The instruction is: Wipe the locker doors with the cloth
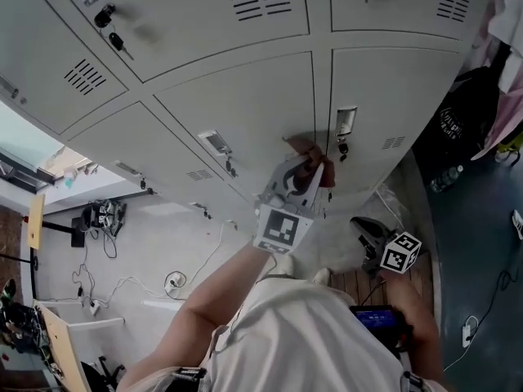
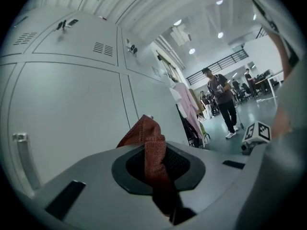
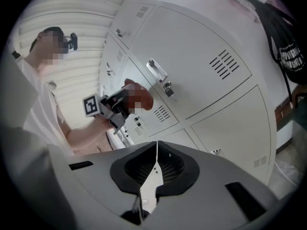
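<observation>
A reddish-brown cloth (image 1: 309, 152) is pressed against a grey locker door (image 1: 245, 113), just left of the seam beside a door handle (image 1: 346, 121). My left gripper (image 1: 304, 174) is shut on it. In the left gripper view the cloth (image 2: 151, 143) bunches out from between the jaws of the left gripper (image 2: 156, 164), close to the door (image 2: 72, 109). My right gripper (image 1: 372, 233) hangs lower at the right, away from the lockers. In its own view the right gripper (image 3: 157, 164) is shut and empty, facing the cloth (image 3: 139, 92) and the left gripper (image 3: 117, 107).
Keys (image 1: 114, 39) hang in locks on the upper doors. Clothes (image 1: 507, 96) and a black bag (image 1: 458, 129) hang right of the lockers, with a bottle (image 1: 445, 178) on the floor. Cables (image 1: 98, 284) lie at left. A person (image 2: 223, 99) walks in the room behind.
</observation>
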### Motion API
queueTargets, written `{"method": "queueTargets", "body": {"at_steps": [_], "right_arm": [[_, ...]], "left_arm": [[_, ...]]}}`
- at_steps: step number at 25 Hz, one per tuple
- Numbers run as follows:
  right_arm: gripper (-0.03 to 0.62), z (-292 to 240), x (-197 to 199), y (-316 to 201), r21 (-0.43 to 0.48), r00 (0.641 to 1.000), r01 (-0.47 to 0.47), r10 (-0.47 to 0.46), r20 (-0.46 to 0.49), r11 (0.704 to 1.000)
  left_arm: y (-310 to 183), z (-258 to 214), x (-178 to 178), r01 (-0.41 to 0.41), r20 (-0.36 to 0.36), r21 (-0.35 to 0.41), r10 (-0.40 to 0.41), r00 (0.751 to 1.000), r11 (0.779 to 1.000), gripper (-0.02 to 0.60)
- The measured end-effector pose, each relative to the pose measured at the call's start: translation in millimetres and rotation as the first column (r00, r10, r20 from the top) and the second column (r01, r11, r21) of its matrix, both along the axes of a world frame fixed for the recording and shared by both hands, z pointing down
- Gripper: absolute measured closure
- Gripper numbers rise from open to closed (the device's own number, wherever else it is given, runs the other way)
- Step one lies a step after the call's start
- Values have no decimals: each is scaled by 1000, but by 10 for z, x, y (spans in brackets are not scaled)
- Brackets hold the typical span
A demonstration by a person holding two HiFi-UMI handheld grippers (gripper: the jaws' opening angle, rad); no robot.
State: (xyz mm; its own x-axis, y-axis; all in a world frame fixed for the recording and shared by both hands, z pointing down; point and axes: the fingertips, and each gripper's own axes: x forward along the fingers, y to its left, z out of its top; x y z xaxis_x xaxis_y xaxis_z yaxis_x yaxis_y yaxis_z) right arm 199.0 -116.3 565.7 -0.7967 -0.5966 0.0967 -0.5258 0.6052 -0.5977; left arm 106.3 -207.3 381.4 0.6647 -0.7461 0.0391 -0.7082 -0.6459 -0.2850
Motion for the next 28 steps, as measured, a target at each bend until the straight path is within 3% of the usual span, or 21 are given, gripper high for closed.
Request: {"method": "queueTargets", "body": {"at_steps": [4,8,12,20,28], "right_arm": [[577,78,-178,-16,-20,996,72,-71,57,997],[577,27,-552,-40,23,980,189,-189,52,982],[577,-89,-806,-9,70,960,277,-279,15,958],[577,-364,-1021,15,130,954,299,-293,-62,945],[577,-533,-1108,193,144,960,271,-257,-114,952]], "left_arm": [[210,548,-423,95,37,-117,-91,995,989,543],[503,982,-1014,232,34,-223,-230,973,947,543],[900,1377,-1370,247,33,-316,-249,968,916,543],[1279,1609,-1982,309,-21,-366,-340,940,878,543],[1500,1681,-2234,305,-89,-390,-366,927,869,543]]}}
